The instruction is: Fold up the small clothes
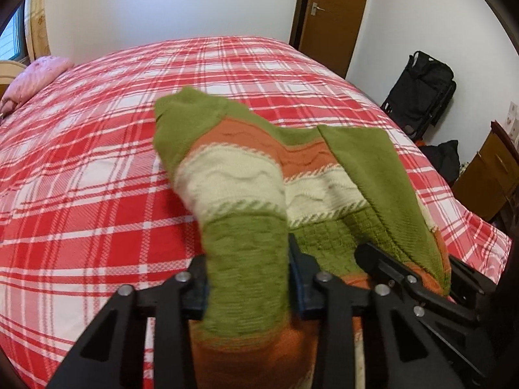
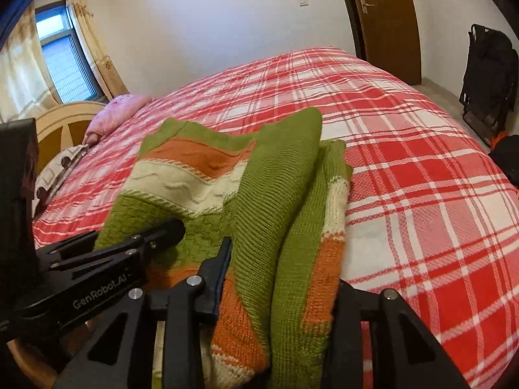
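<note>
**Two grippers, one striped sweater**

Two black grippers hold the same small knitted sweater (image 1: 246,168) above a bed covered in a red-and-white plaid sheet (image 1: 97,149). The garment is banded in green, orange and cream.

In the left wrist view, the left gripper (image 1: 248,278) has its jaws closed on a green sleeve-like fold of the sweater, which fills the gap between the two fingers. The right gripper (image 1: 412,278) appears at the lower right of that view, close beside, with a green flap draped over it.

In the right wrist view, the right gripper (image 2: 282,278) has a thick bunch of the sweater (image 2: 259,175) between its fingers; the jaws stand fairly wide and seem to clamp the bundled layers. The left gripper (image 2: 155,236) reaches in from the left and touches the green knit.

A pink pillow (image 2: 113,113) lies at the head of the bed, near a curtained window (image 2: 61,55). A brown door (image 1: 334,9) stands beyond the bed, and a black folded chair (image 1: 418,87) leans by the wall.
</note>
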Available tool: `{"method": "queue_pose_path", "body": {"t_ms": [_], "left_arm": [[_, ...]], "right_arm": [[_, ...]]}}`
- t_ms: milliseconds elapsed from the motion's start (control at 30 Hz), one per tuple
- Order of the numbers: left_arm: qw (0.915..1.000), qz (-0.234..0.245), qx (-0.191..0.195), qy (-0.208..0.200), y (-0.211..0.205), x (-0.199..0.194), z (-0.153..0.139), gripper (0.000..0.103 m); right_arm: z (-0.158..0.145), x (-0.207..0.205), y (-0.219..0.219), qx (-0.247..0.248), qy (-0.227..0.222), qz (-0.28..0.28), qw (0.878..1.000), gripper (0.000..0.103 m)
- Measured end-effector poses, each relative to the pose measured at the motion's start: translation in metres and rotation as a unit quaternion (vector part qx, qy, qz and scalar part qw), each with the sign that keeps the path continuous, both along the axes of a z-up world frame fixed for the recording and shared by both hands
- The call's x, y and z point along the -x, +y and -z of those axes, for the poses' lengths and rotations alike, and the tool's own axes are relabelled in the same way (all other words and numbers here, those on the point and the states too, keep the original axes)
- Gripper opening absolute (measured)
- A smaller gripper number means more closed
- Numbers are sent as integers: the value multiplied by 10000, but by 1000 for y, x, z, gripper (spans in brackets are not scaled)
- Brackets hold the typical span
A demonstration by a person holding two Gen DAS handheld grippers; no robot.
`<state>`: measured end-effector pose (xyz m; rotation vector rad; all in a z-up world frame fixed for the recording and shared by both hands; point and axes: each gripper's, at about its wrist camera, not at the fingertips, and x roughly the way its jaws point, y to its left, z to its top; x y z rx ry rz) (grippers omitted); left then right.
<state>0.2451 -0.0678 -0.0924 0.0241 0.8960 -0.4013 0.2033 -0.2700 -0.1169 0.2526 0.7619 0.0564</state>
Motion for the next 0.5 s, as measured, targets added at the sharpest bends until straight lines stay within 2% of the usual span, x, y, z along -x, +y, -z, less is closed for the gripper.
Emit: {"method": "queue_pose_path", "body": {"t_ms": [233,367,500], "left_arm": [[9996,190,-26,216,4,21,-4,36],[9993,220,-295,89,-1,30,1,53],[9993,121,-276,242,-1,20,7,70]], "right_arm": [[-7,45,-1,-320,108,5,9994,32],[-2,61,-5,-382,125,127,9991,30],[5,55,-15,-773,168,240,9966,35]]}}
